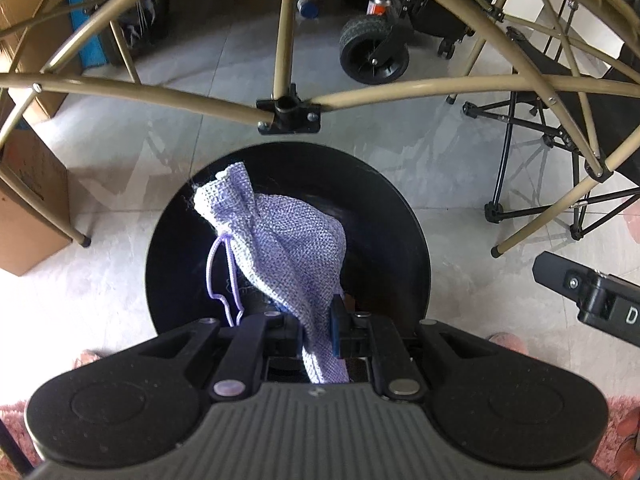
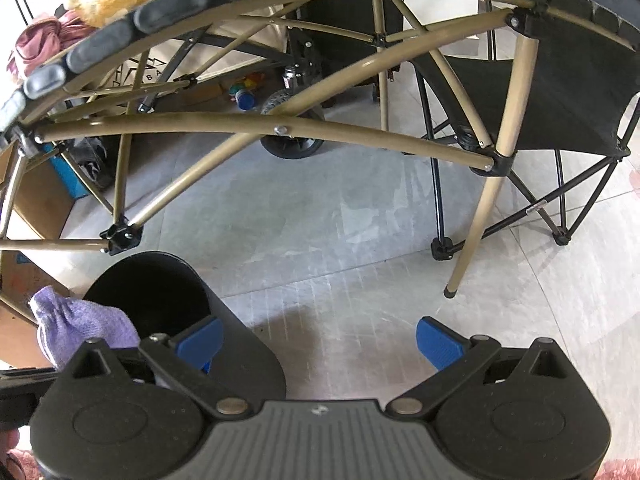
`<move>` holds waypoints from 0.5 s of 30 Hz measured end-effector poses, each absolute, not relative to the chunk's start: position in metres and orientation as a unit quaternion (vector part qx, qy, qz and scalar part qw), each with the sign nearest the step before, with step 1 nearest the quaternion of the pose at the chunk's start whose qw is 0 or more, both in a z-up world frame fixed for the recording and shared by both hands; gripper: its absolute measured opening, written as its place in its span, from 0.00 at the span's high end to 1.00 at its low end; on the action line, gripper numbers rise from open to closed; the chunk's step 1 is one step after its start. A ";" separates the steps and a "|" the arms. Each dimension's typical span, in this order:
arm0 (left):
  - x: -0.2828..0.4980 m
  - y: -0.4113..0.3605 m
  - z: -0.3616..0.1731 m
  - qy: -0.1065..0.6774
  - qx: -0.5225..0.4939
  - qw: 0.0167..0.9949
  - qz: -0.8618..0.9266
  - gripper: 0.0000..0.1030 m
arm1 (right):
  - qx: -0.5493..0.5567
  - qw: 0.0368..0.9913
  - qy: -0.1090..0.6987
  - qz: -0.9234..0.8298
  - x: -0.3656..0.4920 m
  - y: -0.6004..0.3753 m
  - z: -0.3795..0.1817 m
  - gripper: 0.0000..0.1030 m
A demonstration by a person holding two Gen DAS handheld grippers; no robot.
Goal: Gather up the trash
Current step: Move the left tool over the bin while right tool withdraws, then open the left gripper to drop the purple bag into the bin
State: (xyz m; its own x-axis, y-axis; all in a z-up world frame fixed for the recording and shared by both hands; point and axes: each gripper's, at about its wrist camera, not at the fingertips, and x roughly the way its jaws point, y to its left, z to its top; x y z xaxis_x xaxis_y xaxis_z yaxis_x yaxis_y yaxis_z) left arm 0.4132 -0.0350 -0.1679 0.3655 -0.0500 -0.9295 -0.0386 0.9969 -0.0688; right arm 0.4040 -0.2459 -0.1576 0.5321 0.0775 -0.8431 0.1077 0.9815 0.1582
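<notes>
My left gripper (image 1: 318, 330) is shut on a lilac woven drawstring pouch (image 1: 280, 236), which hangs over the open mouth of a round black bin (image 1: 384, 208) on the tiled floor. The pouch's purple cord (image 1: 224, 280) dangles at its left side. In the right wrist view the same pouch (image 2: 80, 326) shows at the lower left beside the black bin (image 2: 160, 292). My right gripper (image 2: 320, 342) stands open above bare floor, with nothing between its blue pads (image 2: 438, 340). Its left pad sits in front of the bin's wall.
A tan folding table frame (image 1: 192, 100) arches over the bin, its legs (image 2: 478, 216) standing on the floor. A black folding chair (image 2: 568, 92), a black wheel (image 1: 374, 50), cardboard boxes (image 1: 28, 200) and small bottles (image 1: 306, 6) stand behind. Pink rug (image 2: 620, 470) lies at the near edge.
</notes>
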 end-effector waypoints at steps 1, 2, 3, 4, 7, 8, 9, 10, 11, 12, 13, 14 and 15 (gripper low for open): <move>0.414 -0.035 -0.169 0.567 -0.040 0.823 -0.003 0.88 | 0.096 0.869 0.485 -0.010 0.404 -0.247 -0.159 0.00; 0.415 -0.035 -0.171 0.570 -0.040 0.821 -0.003 0.88 | 0.096 0.869 0.486 -0.011 0.404 -0.248 -0.160 0.00; 0.415 -0.036 -0.173 0.573 -0.041 0.819 -0.002 0.88 | 0.097 0.868 0.487 -0.013 0.404 -0.248 -0.161 0.00; 0.416 -0.036 -0.174 0.576 -0.042 0.816 -0.002 0.88 | 0.097 0.867 0.488 -0.013 0.405 -0.248 -0.161 0.00; 0.418 -0.039 -0.177 0.580 -0.043 0.813 -0.001 0.88 | 0.097 0.866 0.491 -0.013 0.406 -0.247 -0.163 0.00; 0.418 -0.040 -0.177 0.581 -0.043 0.813 -0.001 0.88 | 0.096 0.866 0.491 -0.013 0.406 -0.247 -0.163 0.00; 0.419 -0.040 -0.178 0.582 -0.043 0.812 -0.001 0.88 | 0.096 0.866 0.491 -0.013 0.406 -0.247 -0.164 0.00; 0.419 -0.041 -0.179 0.583 -0.043 0.811 -0.001 0.88 | 0.096 0.866 0.491 -0.012 0.406 -0.247 -0.164 0.00; 0.418 -0.041 -0.180 0.584 -0.042 0.810 -0.001 0.88 | 0.096 0.865 0.492 -0.012 0.406 -0.247 -0.164 0.00; 0.418 -0.041 -0.180 0.586 -0.041 0.809 0.000 0.88 | 0.097 0.865 0.492 -0.013 0.406 -0.247 -0.164 0.00; 0.419 -0.041 -0.181 0.587 -0.041 0.808 0.001 0.88 | 0.097 0.865 0.492 -0.013 0.406 -0.248 -0.164 0.00; 0.421 -0.041 -0.181 0.588 -0.041 0.808 0.002 0.88 | 0.098 0.865 0.492 -0.014 0.406 -0.248 -0.164 0.00; 0.421 -0.041 -0.181 0.589 -0.041 0.807 0.002 0.88 | 0.098 0.865 0.492 -0.014 0.406 -0.248 -0.165 0.00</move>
State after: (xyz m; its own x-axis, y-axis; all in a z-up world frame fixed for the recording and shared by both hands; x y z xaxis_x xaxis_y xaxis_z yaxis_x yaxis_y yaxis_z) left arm 0.4207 -0.0407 -0.1815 0.3065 -0.0447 -0.9508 -0.0519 0.9966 -0.0635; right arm 0.4060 -0.2479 -0.1647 0.5149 0.0727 -0.8542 0.1207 0.9803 0.1562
